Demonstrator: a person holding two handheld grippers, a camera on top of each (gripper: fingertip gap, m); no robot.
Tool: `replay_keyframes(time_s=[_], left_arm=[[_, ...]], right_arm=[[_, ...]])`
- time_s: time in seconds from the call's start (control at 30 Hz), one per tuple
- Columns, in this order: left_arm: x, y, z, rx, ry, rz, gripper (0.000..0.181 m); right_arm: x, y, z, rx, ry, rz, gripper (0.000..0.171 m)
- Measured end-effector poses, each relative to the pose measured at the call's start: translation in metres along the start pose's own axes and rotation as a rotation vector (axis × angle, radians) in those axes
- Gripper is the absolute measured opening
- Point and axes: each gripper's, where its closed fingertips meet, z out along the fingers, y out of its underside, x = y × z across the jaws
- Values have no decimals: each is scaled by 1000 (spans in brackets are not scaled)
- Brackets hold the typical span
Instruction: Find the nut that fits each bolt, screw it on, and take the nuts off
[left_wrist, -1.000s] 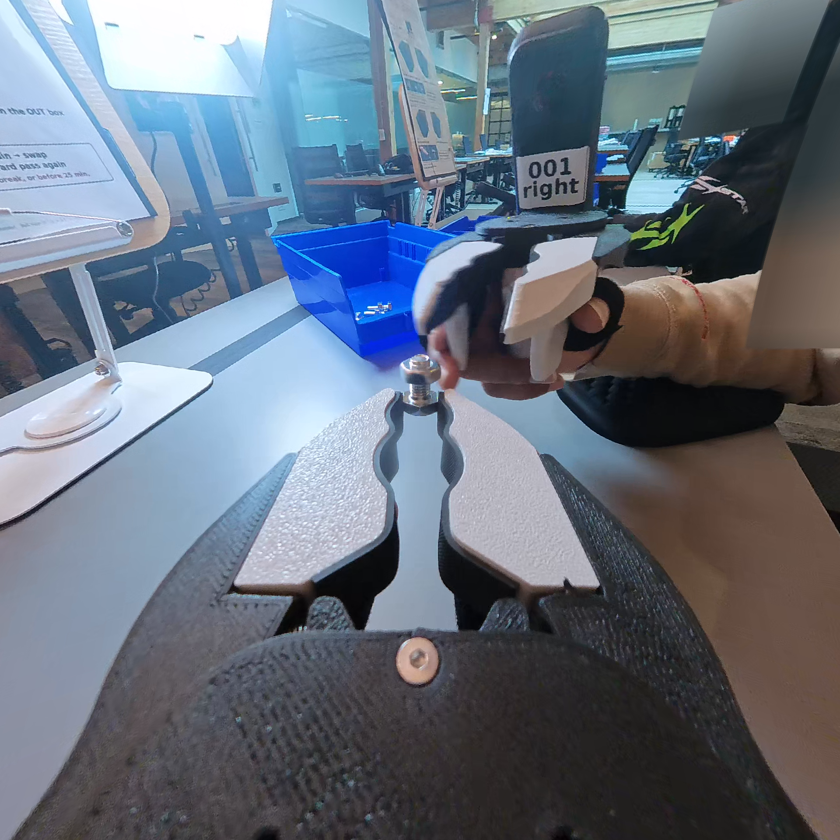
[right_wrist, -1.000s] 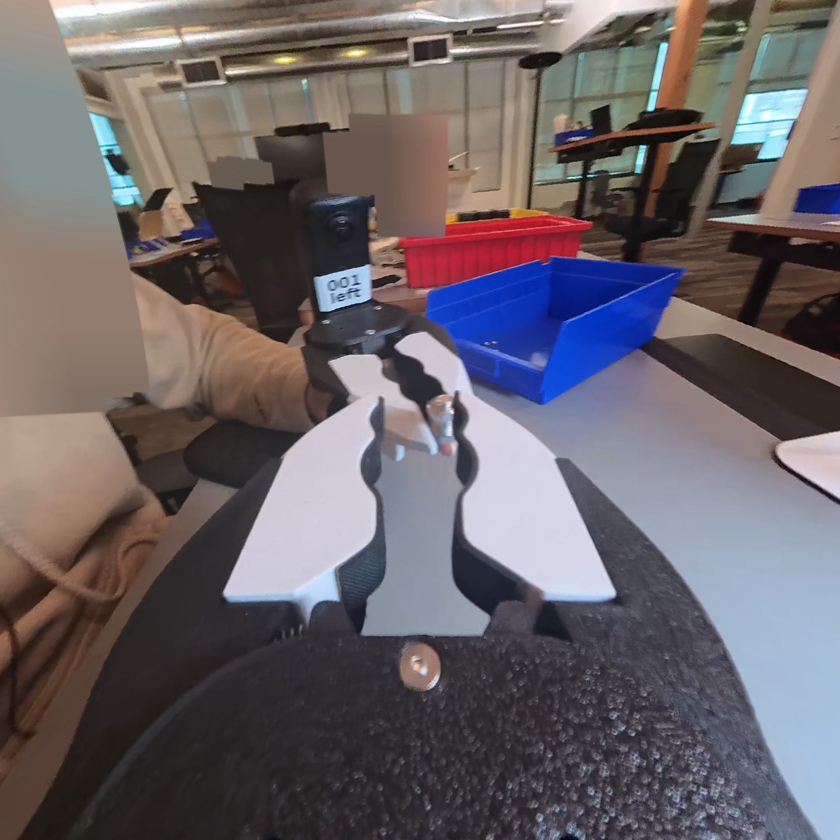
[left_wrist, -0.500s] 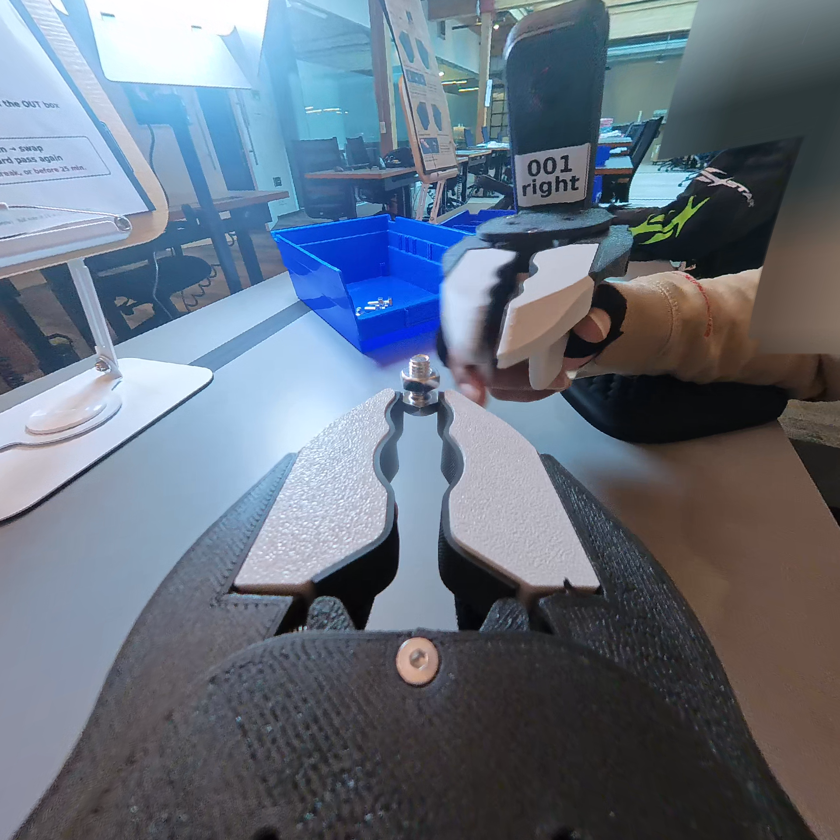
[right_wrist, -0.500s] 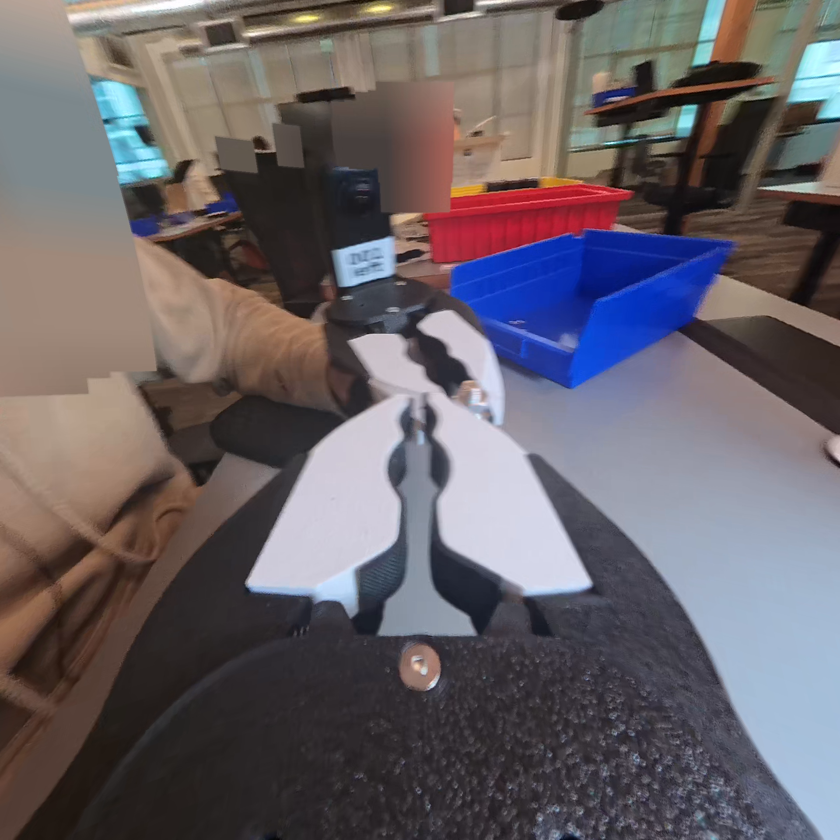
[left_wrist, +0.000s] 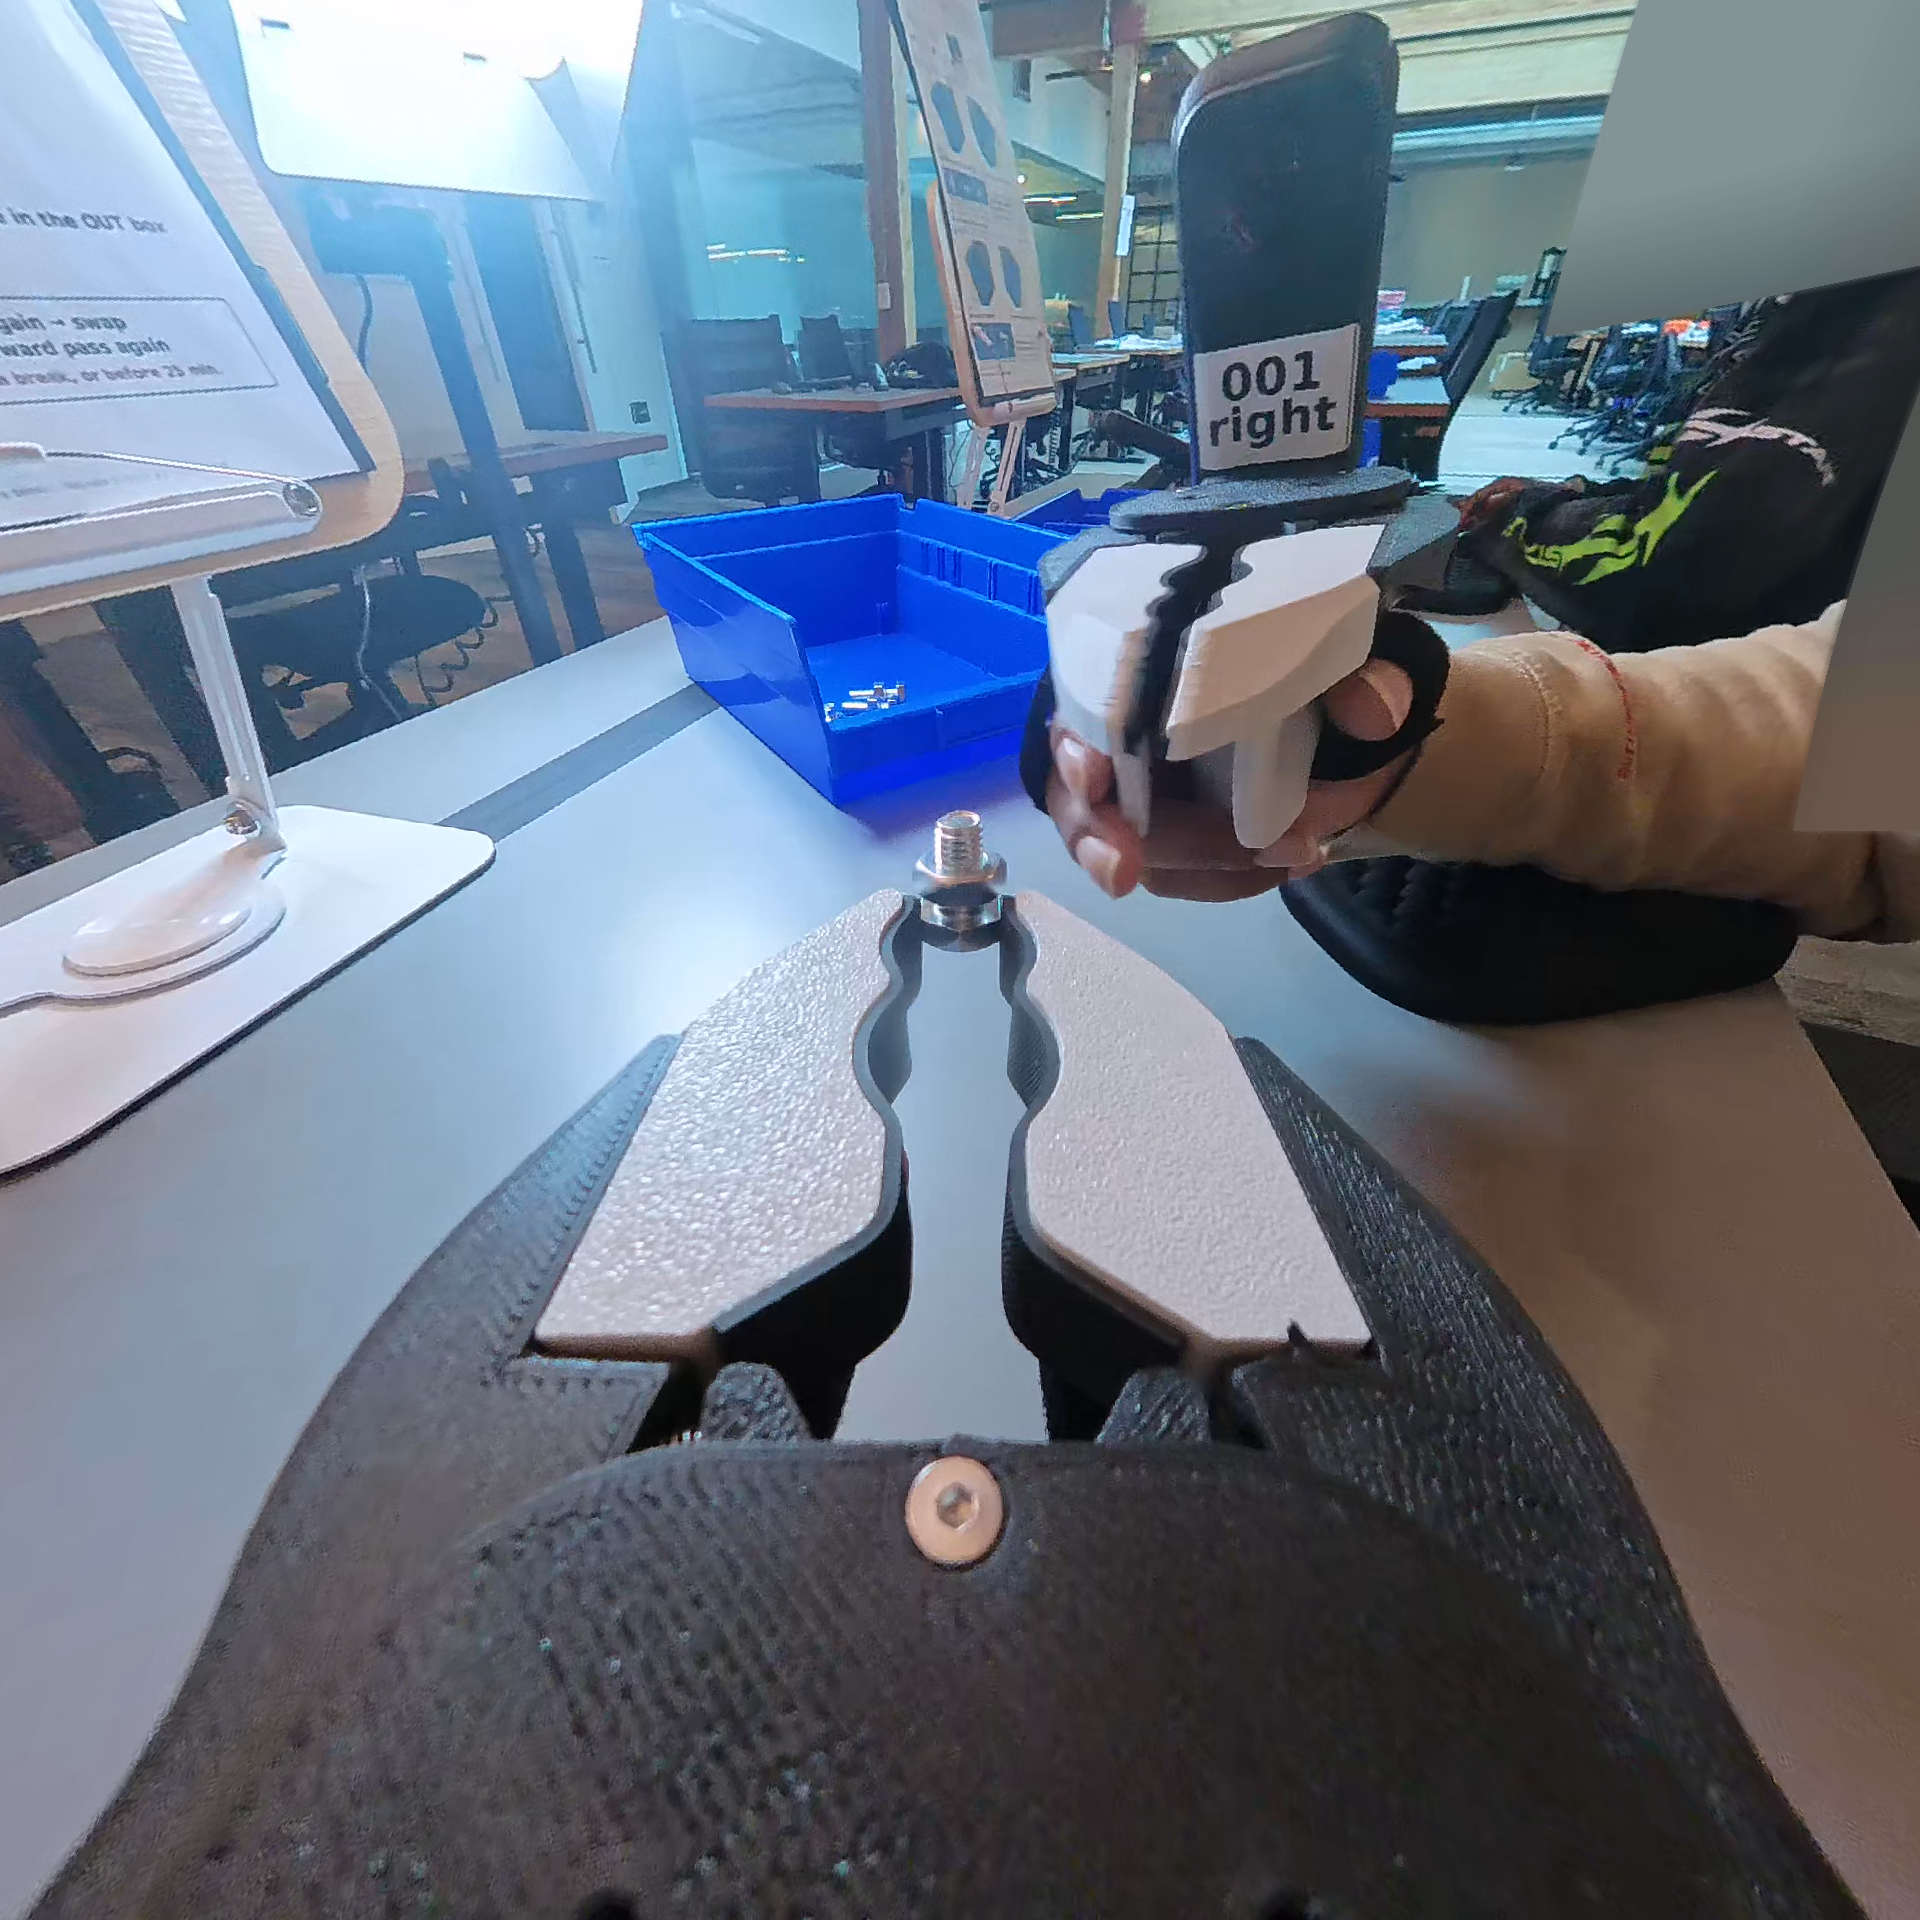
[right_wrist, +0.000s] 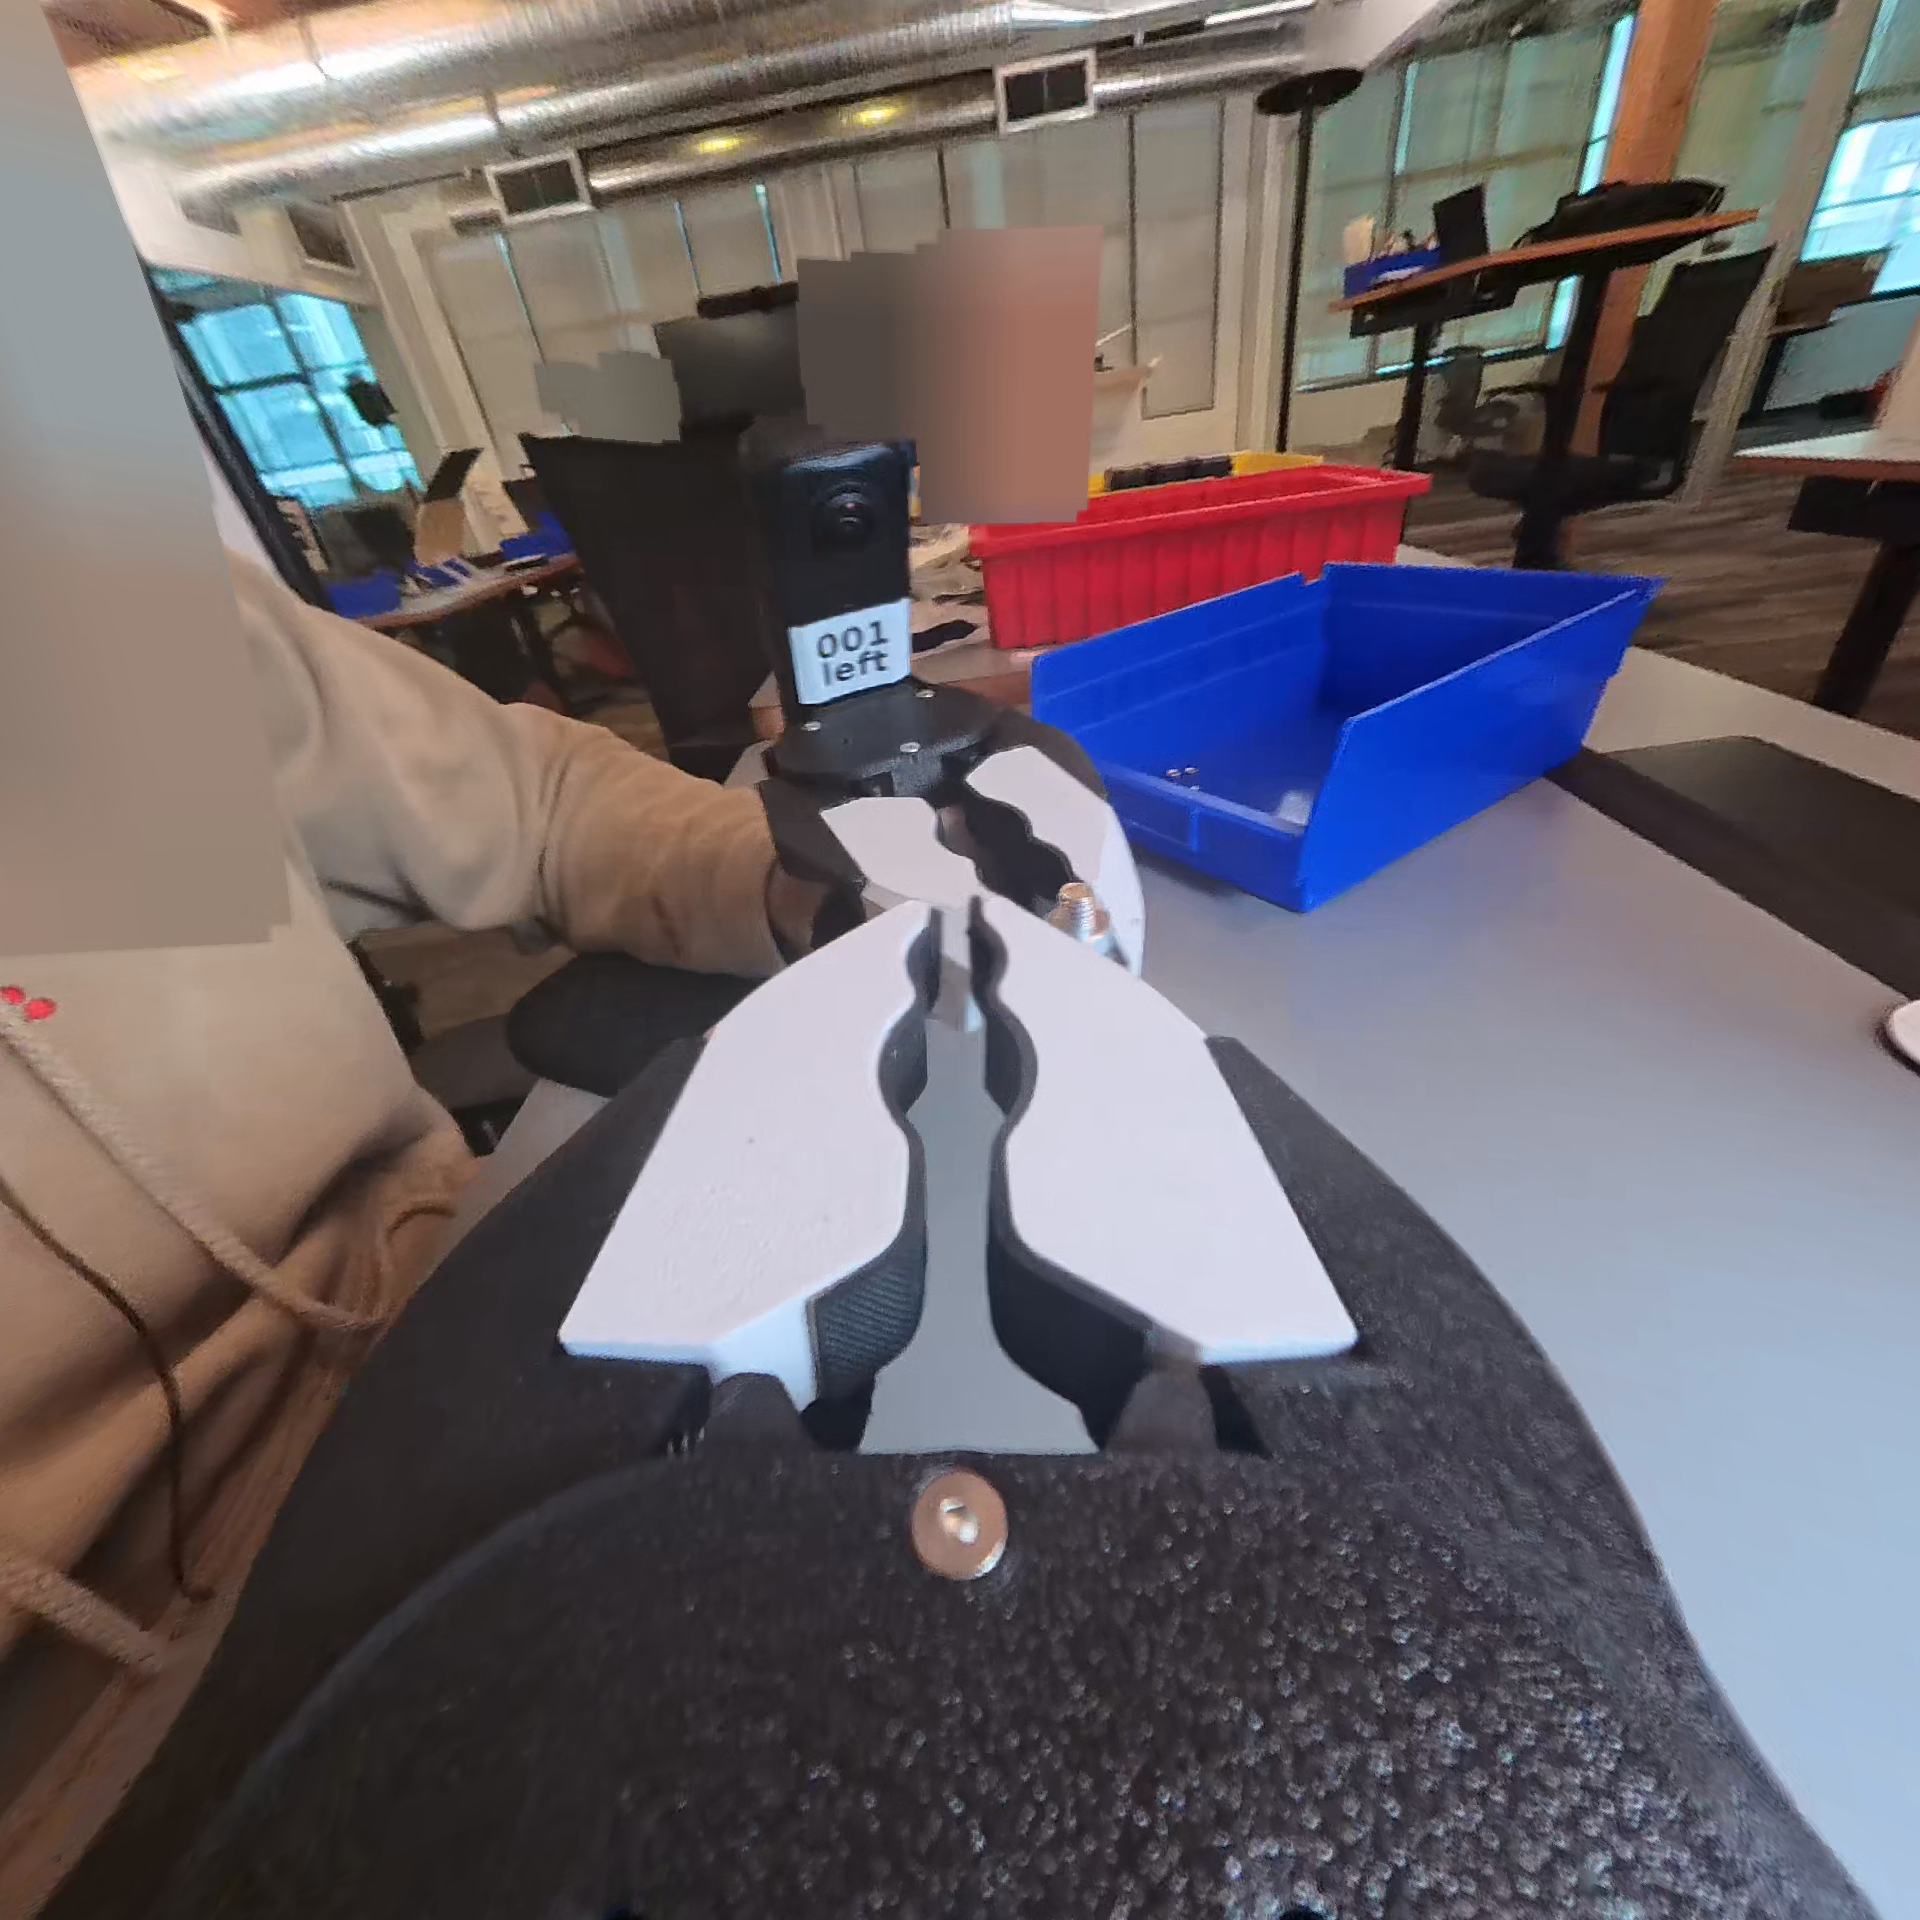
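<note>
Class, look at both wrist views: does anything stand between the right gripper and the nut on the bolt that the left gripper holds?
Nothing visible does. The left gripper clamps the bolt upright, nut exposed above its fingers; the right gripper hangs beside it with only open air between.

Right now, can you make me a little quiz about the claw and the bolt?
1. True or false: the left claw is shut on the bolt, which stands with its thread pointing up.
2. Where is the nut? A: on the bolt's thread. B: lying flat on the table. C: in the red bin.
3. Fill in the colour: the small metal parts lie inside the ___ bin.
Key: 1 true; 2 A; 3 blue.
</note>
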Motion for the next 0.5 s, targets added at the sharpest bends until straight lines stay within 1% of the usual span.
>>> replay_keyframes(time_s=[0.07, 0.23, 0.37, 0.5], left_arm=[[3, 0, 1, -2, 7, 8, 15], [10, 2, 3, -10, 29, 19, 15], [11, 6, 5, -36, 25, 48, 15], [13, 11, 7, -69, 16, 91, 15]], right_arm=[[7, 2, 3, -5, 53, -25, 18], [10, 12, 11, -52, 93, -48, 27], [13, 9, 9, -52, 116, -49, 22], [19, 19, 7, -138, 162, -105, 14]])
